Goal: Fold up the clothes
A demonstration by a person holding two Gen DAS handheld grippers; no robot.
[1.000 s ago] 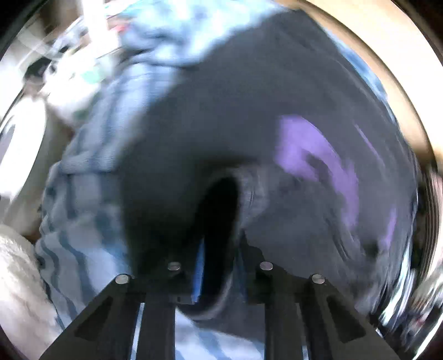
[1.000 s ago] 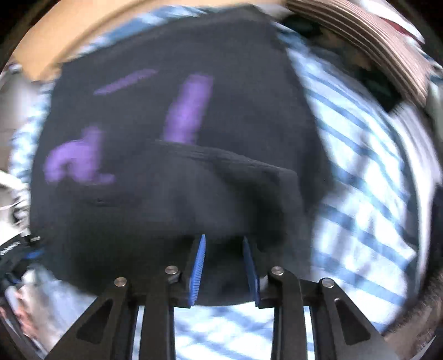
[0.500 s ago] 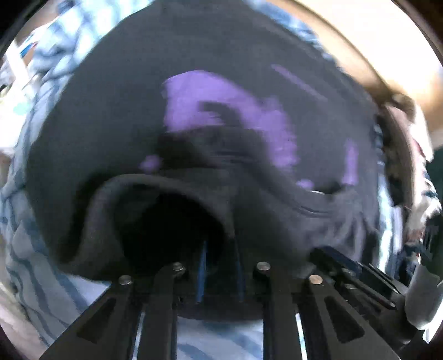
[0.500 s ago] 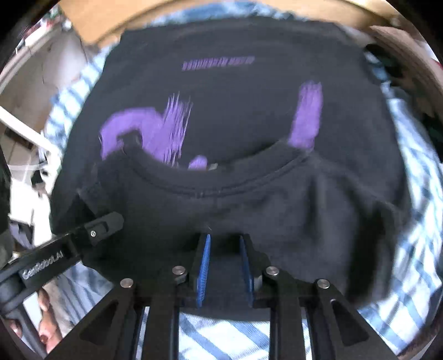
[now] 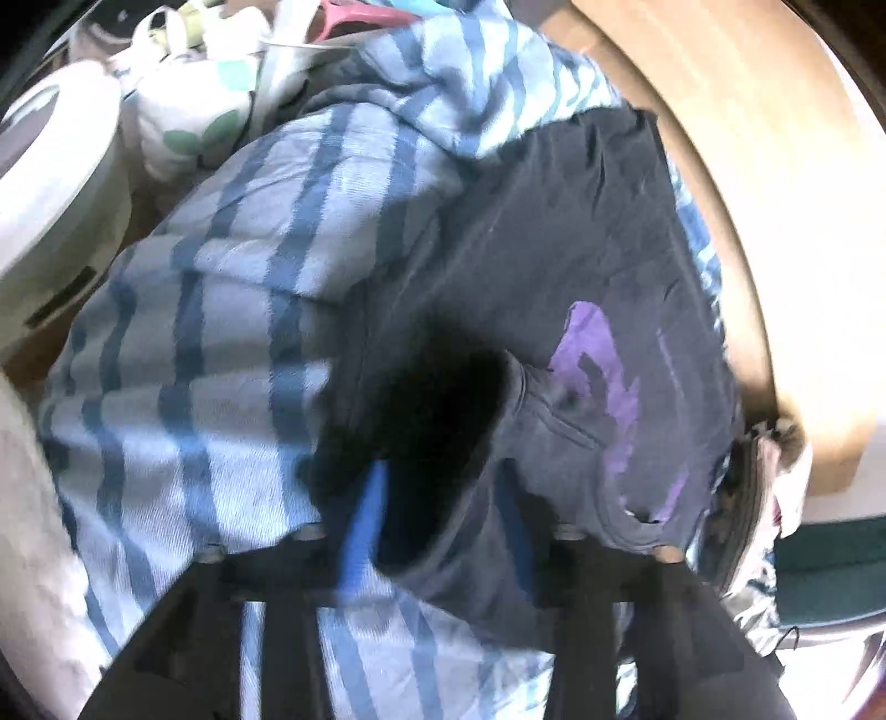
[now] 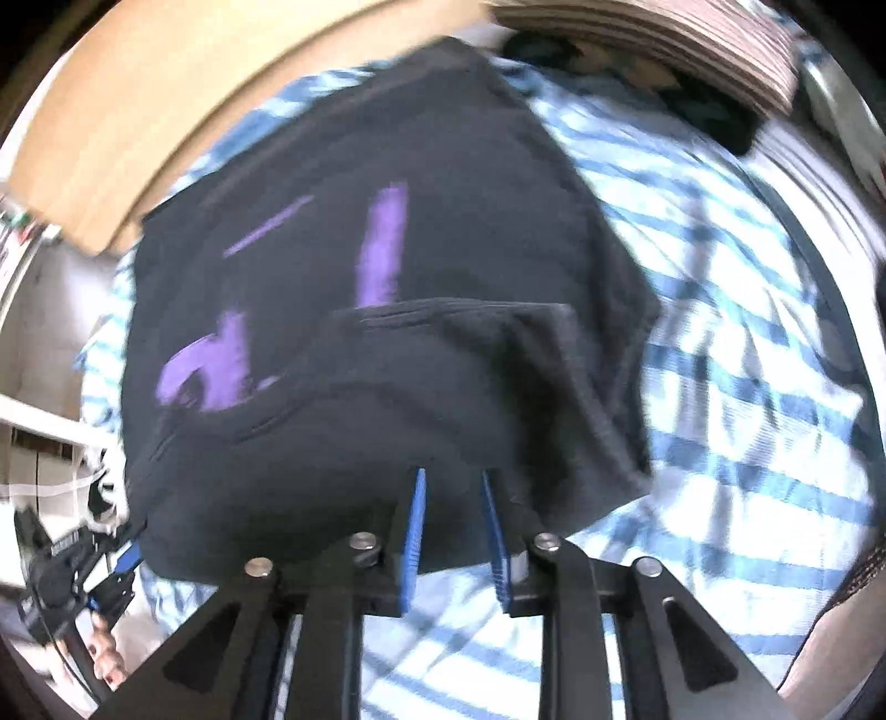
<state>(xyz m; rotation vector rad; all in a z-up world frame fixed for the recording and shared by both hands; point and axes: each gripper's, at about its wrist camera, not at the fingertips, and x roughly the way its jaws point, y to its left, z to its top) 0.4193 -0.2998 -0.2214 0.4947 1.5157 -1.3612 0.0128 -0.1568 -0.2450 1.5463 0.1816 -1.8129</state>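
Both grippers hang over a black T-shirt (image 6: 443, 183) with purple print, which lies partly folded on a blue-and-white checked blanket (image 6: 736, 354). On the left gripper (image 5: 437, 509) the jaws have just been opening; its blue pads stand apart with a dark fold of the shirt, perhaps a sleeve opening, between them, but blur hides whether either pad still touches the cloth. On the right gripper (image 6: 454, 498) the jaws have opened a little; the folded edge of the shirt lies between the pad tips, and from this angle I cannot tell whether they press on it or stand just clear. Motion smears both views, so the purple lettering cannot be read. Only the right wrist view shows the shirt almost whole, its upper part turned down over the print, along with a wooden board (image 6: 166, 94) beyond it and a striped stack (image 6: 664, 39) cut off at the top edge. That view also catches the left gripper low in the left corner with part of a hand (image 6: 105, 659) under it. Only the left wrist view shows a white round object (image 5: 50, 183), cut off at the left edge, and a crumpled white bag (image 5: 188, 99) with green spots beyond the blanket.
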